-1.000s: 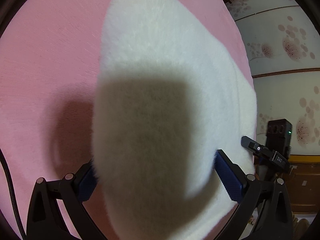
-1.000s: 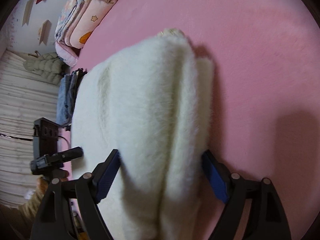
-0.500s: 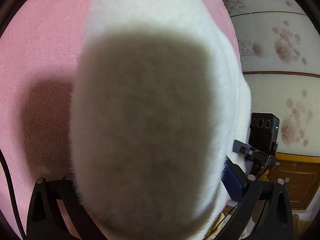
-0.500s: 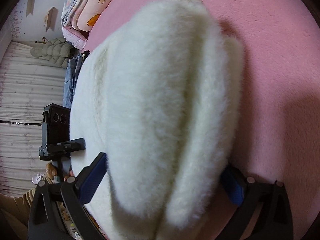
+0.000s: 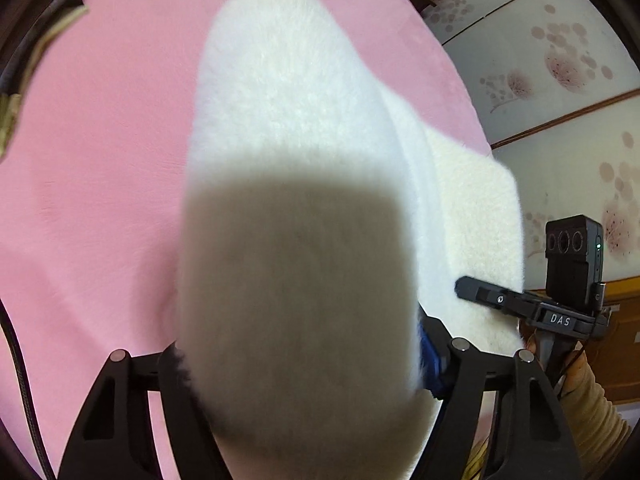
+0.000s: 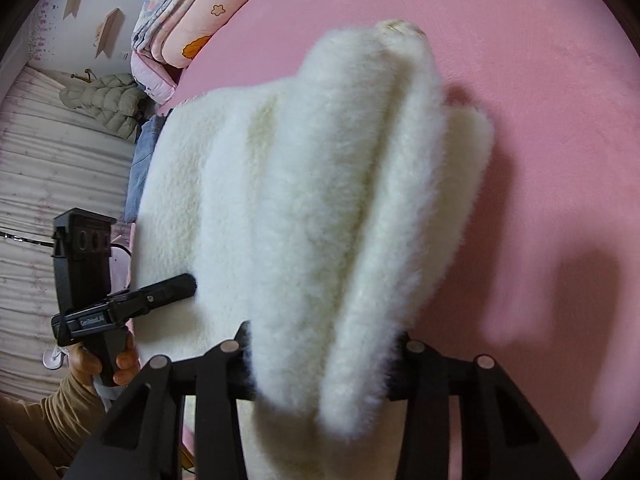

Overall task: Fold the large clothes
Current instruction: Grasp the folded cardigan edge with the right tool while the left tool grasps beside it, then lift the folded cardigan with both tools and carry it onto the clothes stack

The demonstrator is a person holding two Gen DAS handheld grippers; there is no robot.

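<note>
My left gripper (image 5: pixel 298 354) pinches a thick fold of the fluffy white garment (image 5: pixel 288 128), the long pile bulging between its 2 black fingers and shading to grey close to the lens. My right gripper (image 6: pixel 320 354) is likewise clamped on the same plush fabric, which gathers there into soft rounded ridges running away from the camera. The garment lies over the smooth pink bed (image 5: pixel 100 160), lifted at the near edge where I hold it, its far end resting on the sheet. From the right wrist view, my left hand (image 6: pixel 100 364) grips its handle upright beside the fleece. Folded quilted bedding (image 6: pixel 188 12) with star prints is stacked at the bed's far corner, blue jeans (image 6: pixel 140 160) just beside the garment's edge.
</note>
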